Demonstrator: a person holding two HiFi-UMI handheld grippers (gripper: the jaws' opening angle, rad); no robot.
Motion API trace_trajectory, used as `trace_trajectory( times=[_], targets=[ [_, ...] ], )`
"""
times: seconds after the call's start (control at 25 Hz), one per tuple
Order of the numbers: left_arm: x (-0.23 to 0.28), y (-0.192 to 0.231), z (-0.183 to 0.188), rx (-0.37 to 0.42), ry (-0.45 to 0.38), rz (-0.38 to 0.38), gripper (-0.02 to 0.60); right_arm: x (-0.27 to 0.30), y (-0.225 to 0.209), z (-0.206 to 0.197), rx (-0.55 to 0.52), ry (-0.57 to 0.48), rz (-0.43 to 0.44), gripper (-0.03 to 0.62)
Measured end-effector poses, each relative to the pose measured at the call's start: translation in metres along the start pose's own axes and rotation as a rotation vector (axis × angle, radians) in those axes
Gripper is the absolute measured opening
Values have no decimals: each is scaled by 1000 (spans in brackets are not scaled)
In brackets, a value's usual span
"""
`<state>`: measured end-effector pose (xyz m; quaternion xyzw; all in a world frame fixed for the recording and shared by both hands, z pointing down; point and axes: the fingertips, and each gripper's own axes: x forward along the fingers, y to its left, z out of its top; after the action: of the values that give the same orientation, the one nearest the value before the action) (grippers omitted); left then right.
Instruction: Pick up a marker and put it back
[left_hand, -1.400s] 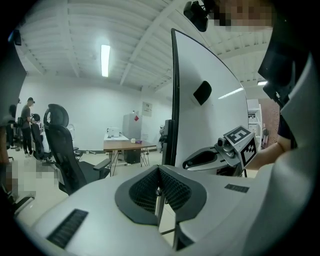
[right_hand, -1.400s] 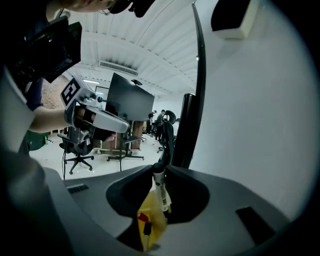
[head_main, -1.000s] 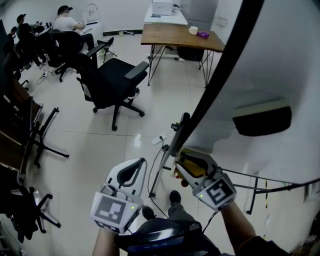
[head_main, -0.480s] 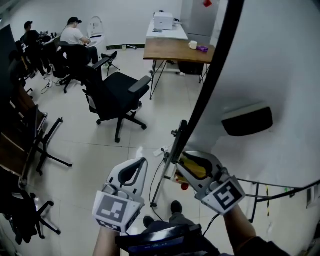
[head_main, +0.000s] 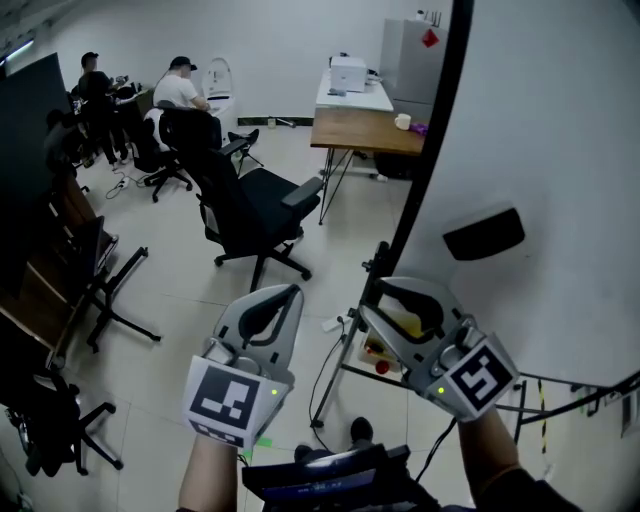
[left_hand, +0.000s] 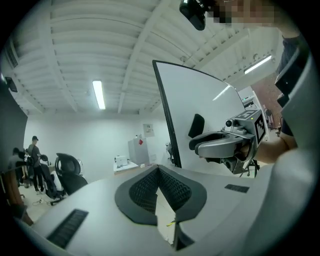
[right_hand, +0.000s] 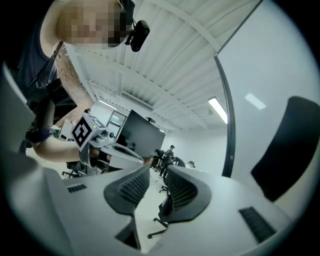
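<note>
Black office chair (head_main: 272, 196), wooden desk (head_main: 362, 131)

The whiteboard (head_main: 540, 150) fills the right side, with a black eraser (head_main: 483, 232) on its face. The right claw (head_main: 378, 303) hovers just left of the board's dark edge, and the left claw (head_main: 287, 298) is further left. A black office chair (head_main: 255, 205) stands well left of the board. A wooden table (head_main: 365, 130) sits beyond the board's far edge.
</note>
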<state>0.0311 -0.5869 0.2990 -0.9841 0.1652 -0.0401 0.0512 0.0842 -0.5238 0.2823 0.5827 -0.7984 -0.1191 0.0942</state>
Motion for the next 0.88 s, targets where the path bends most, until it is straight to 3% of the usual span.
trace_trajectory(
  times=[0.24, 0.48, 0.56, 0.68, 0.88],
  targets=[
    [-19, -12, 47, 34, -77, 19, 0, -14, 15, 43, -46, -80, 12, 129],
    [-25, -52, 50, 53, -39, 29, 0, -47, 23, 48, -47, -85, 26, 121],
    [-25, -70, 45, 54, -13, 51, 0, -63, 21, 43, -28, -107, 52, 111],
    [-22, -96, 42, 63, 7, 111, 0, -89, 19, 35, -6, -145, 119, 18],
    [-14, -148, 40, 41, 9, 230, 0, -142, 13, 10, 5, -142, 259, 17]
  ],
)
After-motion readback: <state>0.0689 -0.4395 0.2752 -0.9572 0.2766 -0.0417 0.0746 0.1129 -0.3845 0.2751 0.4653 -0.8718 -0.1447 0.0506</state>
